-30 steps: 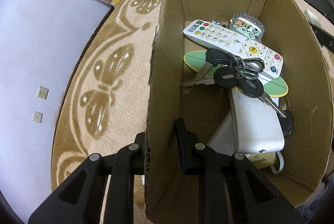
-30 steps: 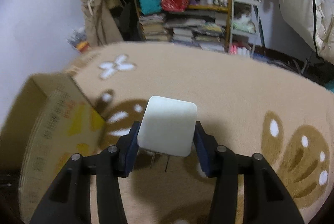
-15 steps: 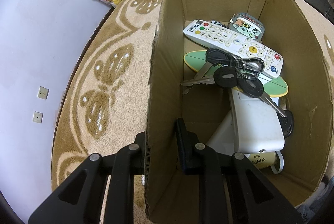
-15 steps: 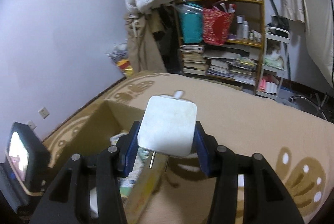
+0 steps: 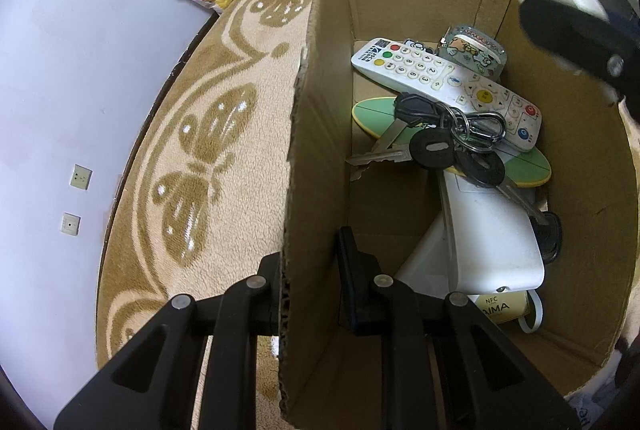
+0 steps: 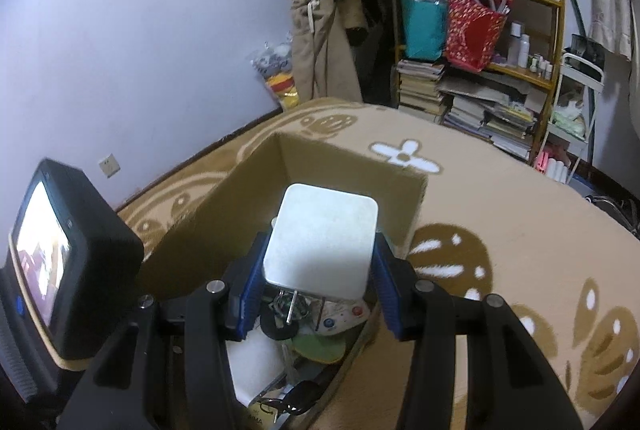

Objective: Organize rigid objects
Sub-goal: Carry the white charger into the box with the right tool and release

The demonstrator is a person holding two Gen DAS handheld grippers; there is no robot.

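Two grippers: my left gripper [image 5: 308, 270] pinches the cardboard box [image 5: 320, 157] wall; my right gripper [image 6: 316, 294] clamps a white charger [image 6: 320, 250] above it.

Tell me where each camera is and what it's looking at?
Left wrist: sits on the left gripper, clamped on the cardboard box wall, looking down at the remote and keys.
Right wrist: sits on the right gripper, holding the white charger over the box, facing the shelf.
Both show the box, remote, keys and charger.

Lived-in home room, patterned carpet [image 6: 500, 189], cluttered bookshelf [image 6: 480, 77] with stacked books, coats [image 6: 332, 9] hanging by wall
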